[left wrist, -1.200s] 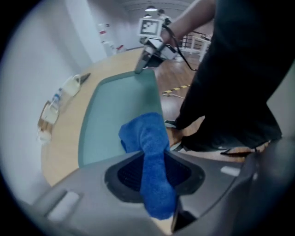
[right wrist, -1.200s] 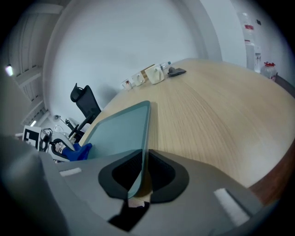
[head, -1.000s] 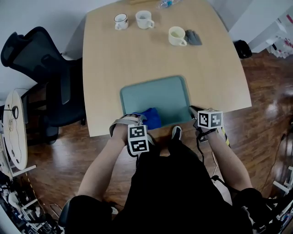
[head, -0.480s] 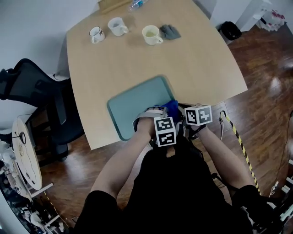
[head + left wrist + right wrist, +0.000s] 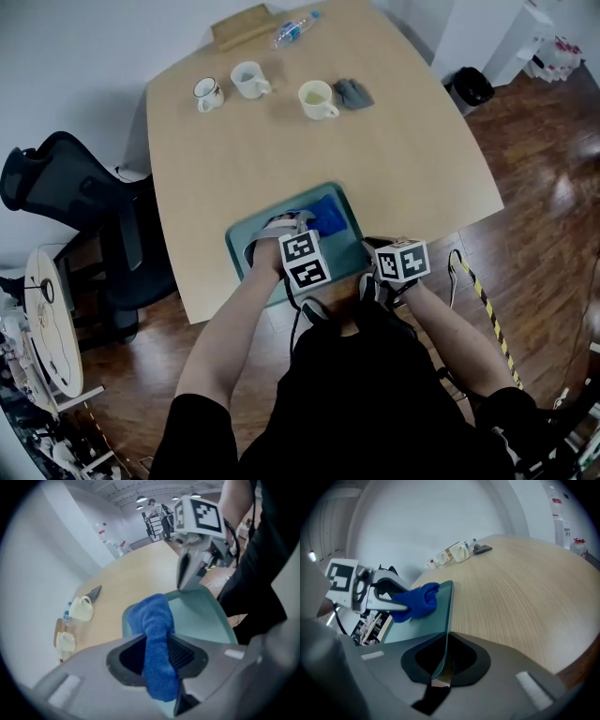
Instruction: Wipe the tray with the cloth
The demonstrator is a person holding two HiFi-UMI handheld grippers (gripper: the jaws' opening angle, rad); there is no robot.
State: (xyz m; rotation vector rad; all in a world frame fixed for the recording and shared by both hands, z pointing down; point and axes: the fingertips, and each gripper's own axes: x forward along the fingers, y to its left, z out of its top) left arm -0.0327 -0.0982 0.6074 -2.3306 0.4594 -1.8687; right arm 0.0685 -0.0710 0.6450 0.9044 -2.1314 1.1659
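The left hand-held gripper (image 5: pixel 157 656) is squeezed shut on the blue cloth (image 5: pixel 152 616). The cloth rests on the green tray (image 5: pixel 201 616), near its far right corner. The tray lies at the near edge of the tabletop (image 5: pixel 394 150). The right hand-held gripper (image 5: pixel 440 660) is pinched on the tray's rim. To wipe well, the person should push the cloth down and drag it slowly over every part, corners too, with the right one holding the tray steady. The cloth looks bunched up, so maybe only a little of it touches.
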